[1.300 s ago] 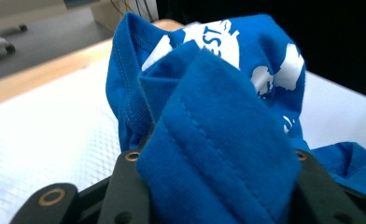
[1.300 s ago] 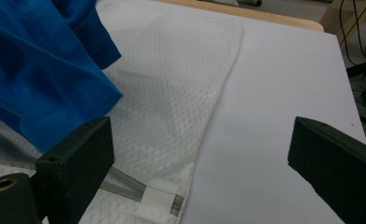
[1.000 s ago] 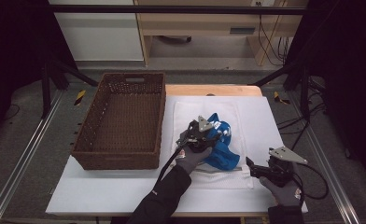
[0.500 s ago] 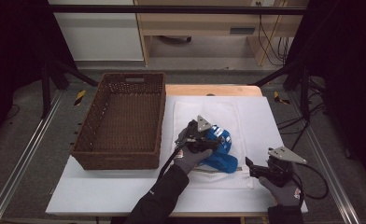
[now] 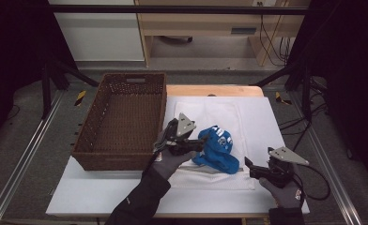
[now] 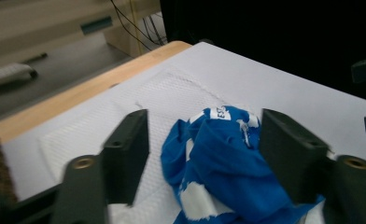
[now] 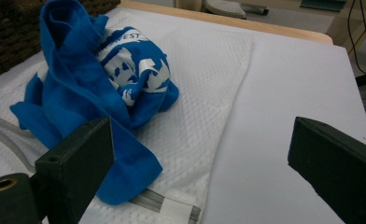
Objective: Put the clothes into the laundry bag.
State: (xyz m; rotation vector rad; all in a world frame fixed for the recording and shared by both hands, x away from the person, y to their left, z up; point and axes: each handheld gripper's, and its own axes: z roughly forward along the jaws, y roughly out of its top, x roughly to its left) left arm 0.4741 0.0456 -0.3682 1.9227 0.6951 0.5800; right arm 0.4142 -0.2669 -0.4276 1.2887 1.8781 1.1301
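A crumpled blue cloth with white print lies on a white mat near the middle of the table. The left gripper sits at the cloth's nine o'clock side, just beside it. In the left gripper view its jaws stand apart on either side of the cloth; they have just been closing in, yet the pads are not pressing on the fabric. The right gripper rests at the cloth's four o'clock, a little apart, its jaws spread wide with nothing between them. A brown wicker basket stands at the cloth's nine o'clock, past the left gripper.
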